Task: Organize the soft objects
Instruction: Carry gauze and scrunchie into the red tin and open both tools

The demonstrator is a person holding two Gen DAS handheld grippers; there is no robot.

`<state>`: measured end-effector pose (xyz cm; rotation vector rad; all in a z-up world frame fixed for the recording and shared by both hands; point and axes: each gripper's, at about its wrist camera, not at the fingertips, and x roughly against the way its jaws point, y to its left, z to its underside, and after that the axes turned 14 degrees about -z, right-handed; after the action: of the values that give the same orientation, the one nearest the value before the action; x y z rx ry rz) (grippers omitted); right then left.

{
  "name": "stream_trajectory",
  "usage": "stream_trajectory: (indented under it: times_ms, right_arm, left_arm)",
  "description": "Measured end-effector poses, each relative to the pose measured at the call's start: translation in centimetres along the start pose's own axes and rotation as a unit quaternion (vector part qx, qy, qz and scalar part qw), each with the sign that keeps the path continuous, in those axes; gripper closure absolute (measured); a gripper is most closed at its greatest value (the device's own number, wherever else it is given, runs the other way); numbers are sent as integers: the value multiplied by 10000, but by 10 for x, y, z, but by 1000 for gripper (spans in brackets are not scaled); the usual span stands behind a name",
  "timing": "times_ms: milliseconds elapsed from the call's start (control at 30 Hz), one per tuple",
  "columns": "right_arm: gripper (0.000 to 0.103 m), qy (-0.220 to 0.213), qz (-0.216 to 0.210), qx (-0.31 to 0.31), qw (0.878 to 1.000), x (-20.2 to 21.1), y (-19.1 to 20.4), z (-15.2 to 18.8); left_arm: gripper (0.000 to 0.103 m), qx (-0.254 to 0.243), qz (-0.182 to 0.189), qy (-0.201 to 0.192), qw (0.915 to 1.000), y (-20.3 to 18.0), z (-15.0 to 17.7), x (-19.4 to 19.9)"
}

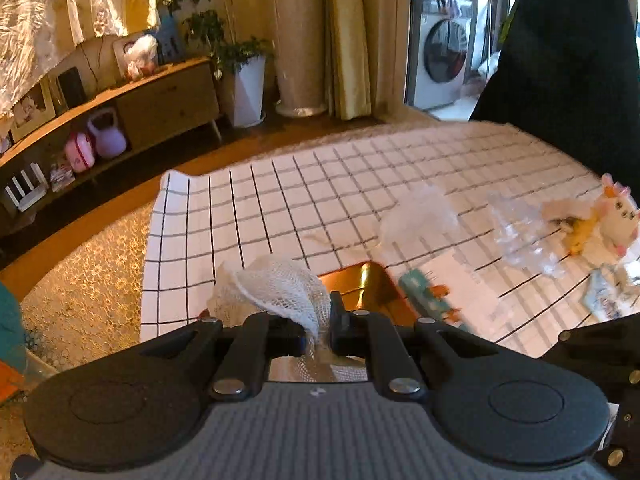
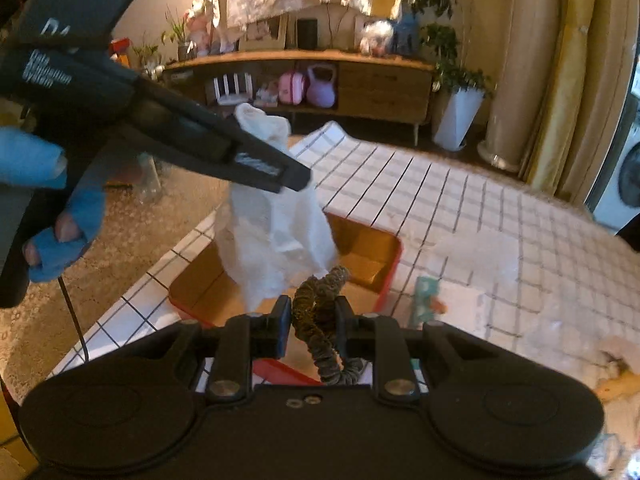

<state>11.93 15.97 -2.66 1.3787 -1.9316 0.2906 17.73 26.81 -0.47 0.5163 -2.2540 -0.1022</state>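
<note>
The left gripper (image 1: pixel 318 322) is clenched on a white mesh cloth (image 1: pixel 280 290), which bunches above its fingers and, in the right wrist view, hangs in loose folds over the red-rimmed tray (image 2: pixel 384 276); the right gripper (image 2: pixel 314 316) is clamped on a dark scrunchie (image 2: pixel 320 312), whose coil loops down behind the fingers, just above the near part of the same tray; the tray sits on the worktop (image 1: pixel 360 184), covered in a white grid-patterned cloth; further along lie crumpled clear plastic (image 1: pixel 520 232), a white plush toy (image 1: pixel 616 216) and a small teal packet (image 1: pixel 424 292), all blurred.
</note>
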Motion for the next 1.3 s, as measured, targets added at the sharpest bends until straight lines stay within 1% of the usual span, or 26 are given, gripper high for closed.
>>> stream_trajectory:
  times_ms: [100,300,433,467,500,767,900,1100,1167,1233,1267,1300]
  right_arm:
    - [81,109,34,-73,9999,-18,-8,0]
    - [81,371,-44,-211,9991,-48,-18,1]
    - [81,490,-108,-202,9985,-63,-17,1]
    - [81,525,-207,-202,9982,-67,-17,0]
    - [81,555,-213,-196,9980,-70,-16,0]
    - [80,699,-182,-234,9971,-82,-14,8]
    - [78,689,-197,-278,9970,-85,-16,7]
    - [72,653,-223,-254,9973,-79,-16,6]
    - [68,638,-223,-272,9973,-77,-17,7]
    - [64,614,-218,-266,9975,-74,-18,7]
    - [61,597,-238,-261,9976,-73,-18,8]
    - [60,573,-255,-259,9977,-71,-18,8]
  left_arm:
    - [93,28,37,151,9999,-2,3,-20]
    - [93,174,78,554,9983,-7,7,-63]
    - [92,90,137,755,9970,-14,14,-82]
    - [92,78,141,782,9968,-16,16,-85]
    - [92,68,164,815,9965,-18,18,-87]
    - [92,95,303,1129,9931,-18,26,-105]
    - [92,127,324,1164,9926,-18,29,-106]
    - [91,171,303,1181,9924,-17,31,-104]
    - [91,195,290,1160,9926,-16,30,-101]
    - [89,225,274,1134,9929,-16,30,-98]
    - [86,246,286,1128,9929,-16,31,-96]
    - [80,268,293,1121,9929,-15,31,-94]
